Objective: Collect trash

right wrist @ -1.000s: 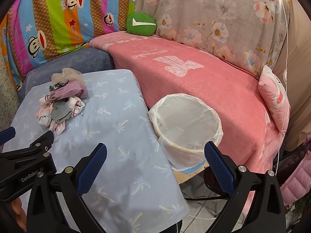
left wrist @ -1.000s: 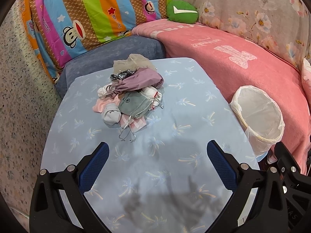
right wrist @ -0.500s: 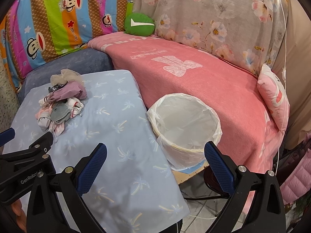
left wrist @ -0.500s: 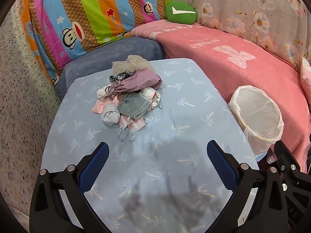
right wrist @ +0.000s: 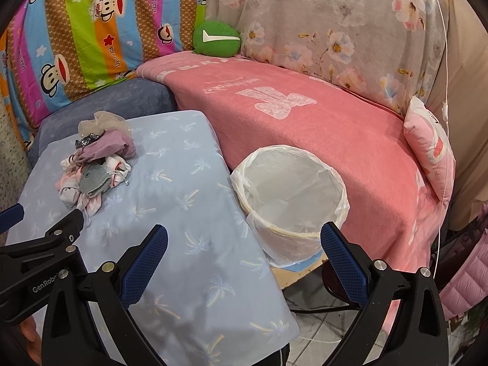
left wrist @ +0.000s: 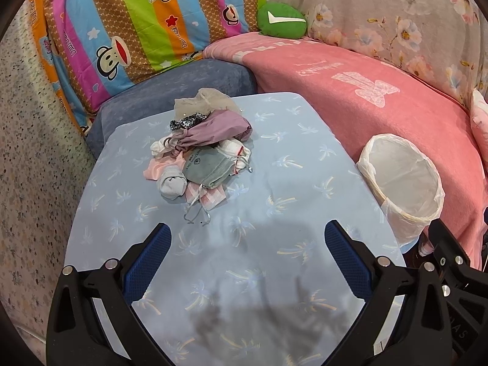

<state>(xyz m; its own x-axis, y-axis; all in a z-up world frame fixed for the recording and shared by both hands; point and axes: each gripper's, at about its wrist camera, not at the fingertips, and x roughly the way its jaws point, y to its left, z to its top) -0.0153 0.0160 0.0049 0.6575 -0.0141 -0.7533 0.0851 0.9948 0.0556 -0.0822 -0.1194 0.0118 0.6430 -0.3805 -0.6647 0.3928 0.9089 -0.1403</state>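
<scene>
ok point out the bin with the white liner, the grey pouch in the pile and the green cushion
white-lined round bin [right wrist: 292,238], right wrist view, front outer wall
grey fabric pouch [left wrist: 204,167], left wrist view, middle of its face
green round cushion [left wrist: 280,19], left wrist view, centre

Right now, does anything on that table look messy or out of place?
Yes: a jumbled pile of small pouches and socks sits heaped on the blue table, a drawstring trailing loose toward the near edge. The lined bin beside the table looks empty. Nothing looks spilled or broken.

left wrist: above table [left wrist: 274,158], facing pile [left wrist: 201,158] | right wrist: rightward, nearer bin [right wrist: 289,201] | shared: table, pile, bin
</scene>
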